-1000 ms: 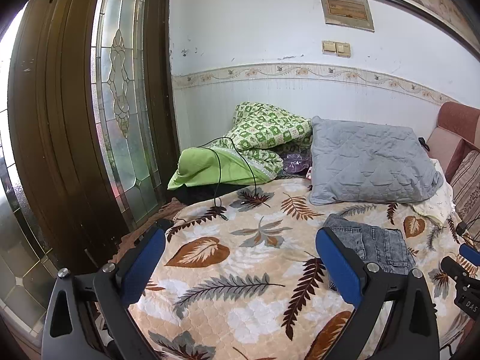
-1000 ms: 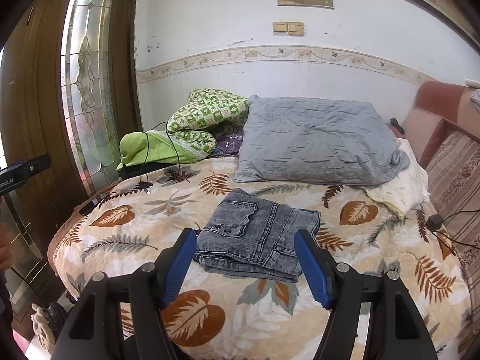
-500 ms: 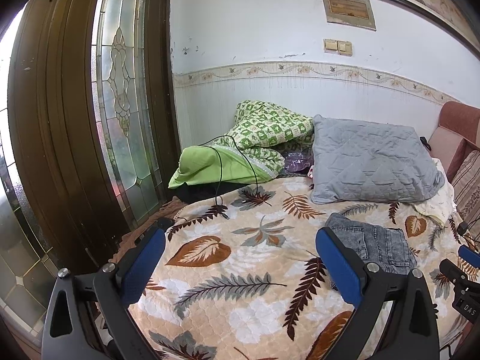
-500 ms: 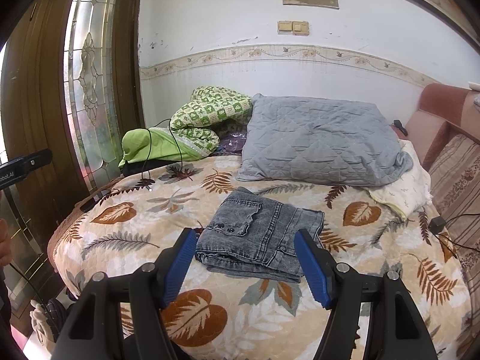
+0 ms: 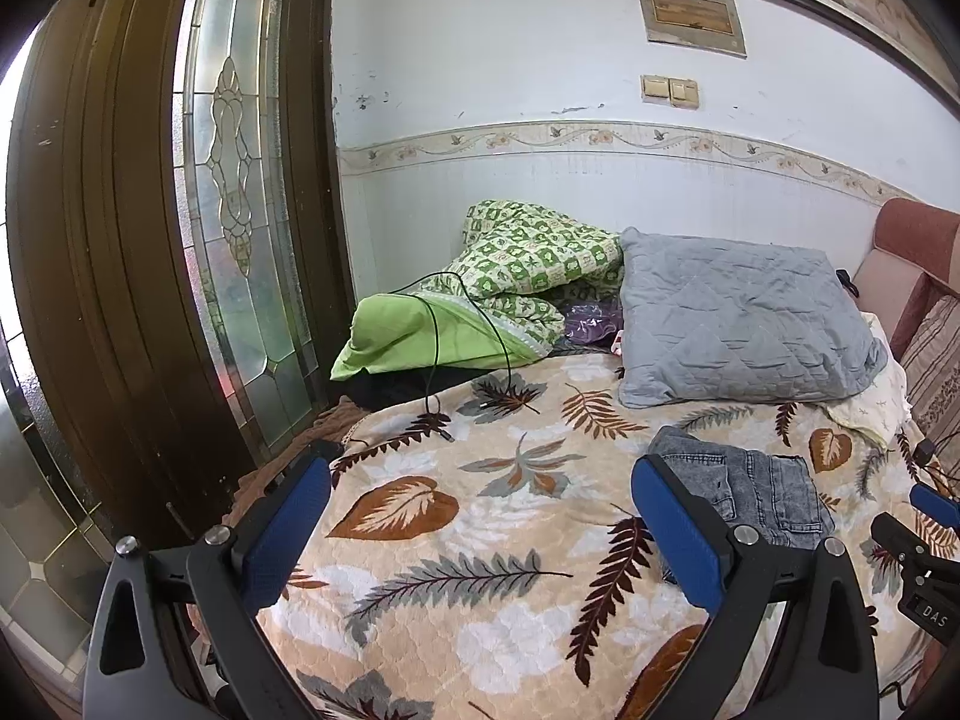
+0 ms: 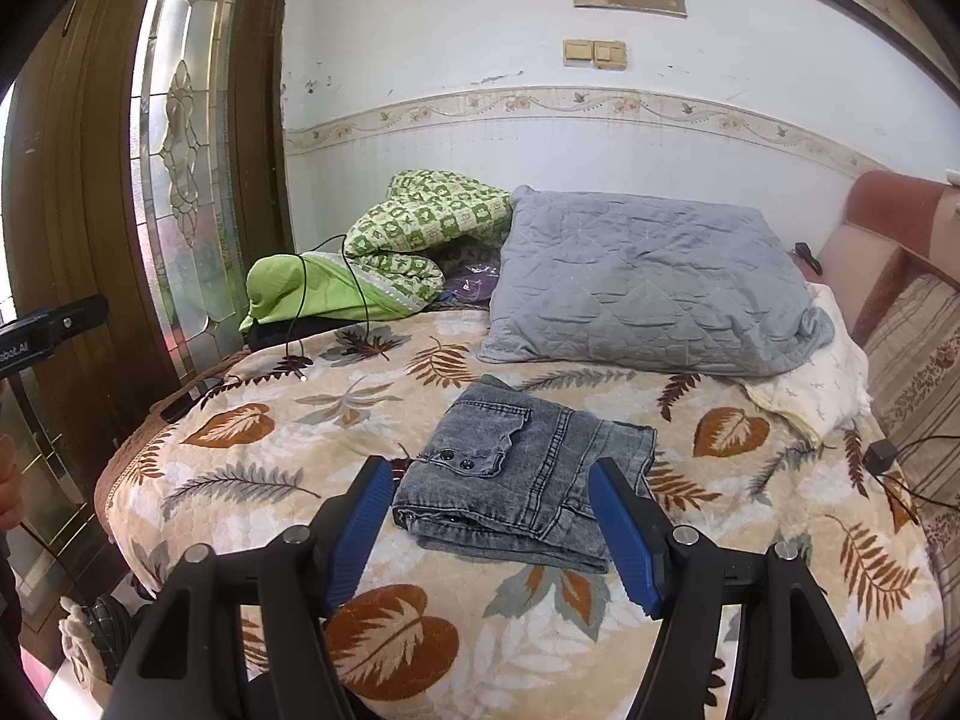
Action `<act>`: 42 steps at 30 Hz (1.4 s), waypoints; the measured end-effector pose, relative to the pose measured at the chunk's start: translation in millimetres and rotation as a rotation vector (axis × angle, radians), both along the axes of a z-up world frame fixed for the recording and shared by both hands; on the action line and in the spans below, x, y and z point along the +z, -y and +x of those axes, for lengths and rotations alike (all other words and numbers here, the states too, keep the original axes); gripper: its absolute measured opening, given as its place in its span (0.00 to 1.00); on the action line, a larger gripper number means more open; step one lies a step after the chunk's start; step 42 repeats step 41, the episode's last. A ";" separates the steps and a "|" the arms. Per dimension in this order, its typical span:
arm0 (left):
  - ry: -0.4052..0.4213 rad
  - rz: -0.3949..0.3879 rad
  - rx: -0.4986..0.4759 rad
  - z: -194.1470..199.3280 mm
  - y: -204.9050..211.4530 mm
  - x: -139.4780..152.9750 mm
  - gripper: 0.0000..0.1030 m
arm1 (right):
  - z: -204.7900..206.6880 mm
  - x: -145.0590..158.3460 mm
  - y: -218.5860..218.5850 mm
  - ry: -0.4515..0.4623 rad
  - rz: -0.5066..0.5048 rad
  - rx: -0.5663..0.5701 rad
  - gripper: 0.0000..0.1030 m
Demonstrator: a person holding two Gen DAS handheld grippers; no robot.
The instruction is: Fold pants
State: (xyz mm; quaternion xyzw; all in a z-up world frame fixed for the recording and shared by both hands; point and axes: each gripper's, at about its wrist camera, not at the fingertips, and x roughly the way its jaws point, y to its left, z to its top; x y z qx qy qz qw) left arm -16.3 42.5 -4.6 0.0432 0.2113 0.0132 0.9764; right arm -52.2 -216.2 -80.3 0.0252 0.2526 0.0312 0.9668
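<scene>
On the bed, seen from the left wrist camera, the beige blanket with brown and grey leaves (image 5: 480, 540) fills the bottom half. The left gripper (image 5: 474, 522) has its two blue fingers wide apart, with only blanket between them. The folded grey washed-denim pants (image 5: 756, 480) lie to the right of it, partly hidden behind the right blue finger (image 5: 675, 534). Behind the pants sits the big grey quilted pillow (image 5: 738, 330). Left of the pillow is the green and white patterned quilt (image 5: 528, 264), with a thin black cable (image 5: 444, 324) looped over its plain green part. This view shows more of the tall brown wooden door with patterned glass (image 5: 234, 180), far left of the pants. A bit of the right gripper pokes in at the right edge.

From the right wrist camera, the pants (image 6: 528, 468) show whole, in front of the pillow (image 6: 648, 288). They are folded into a small thick square, with a pocket flap and two dark buttons on top. The layers stack up at the near edge. The right gripper (image 6: 492, 516) has its blue fingers apart, one on each side of the pants, not squeezing them. Only this view shows the small black plug box (image 6: 881, 455) right of the pants, and a bit of a person's hand (image 6: 9, 480) far left.
</scene>
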 end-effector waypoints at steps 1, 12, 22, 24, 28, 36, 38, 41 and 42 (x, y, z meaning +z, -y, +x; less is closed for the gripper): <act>0.002 0.001 -0.002 1.1 0.4 0.6 0.97 | 1.2 1.1 -0.4 0.001 -0.001 0.002 0.69; 0.031 0.007 -0.027 7.3 1.1 15.3 0.97 | 11.4 16.0 -5.5 0.033 0.002 0.010 0.69; 0.037 0.021 -0.039 9.5 3.7 21.9 0.97 | 17.8 16.4 -8.5 0.040 0.004 0.031 0.69; 0.038 0.023 -0.043 9.4 5.4 23.0 0.97 | 18.8 17.5 -7.6 0.044 0.009 0.033 0.69; 0.043 0.024 -0.052 8.6 6.9 26.7 0.97 | 19.8 17.4 -4.6 0.046 0.018 0.032 0.69; 0.043 0.022 -0.064 7.0 10.9 30.4 0.97 | 19.2 16.9 -2.3 0.046 0.025 0.033 0.69; 0.037 0.016 -0.073 7.2 12.3 30.5 0.97 | 18.2 16.7 -1.4 0.047 0.030 0.033 0.69; 0.024 0.013 -0.074 10.1 14.5 29.1 0.97 | 18.4 14.4 1.5 0.044 0.038 0.028 0.69; 0.024 0.013 -0.074 10.1 14.5 29.1 0.97 | 18.4 14.4 1.5 0.044 0.038 0.028 0.69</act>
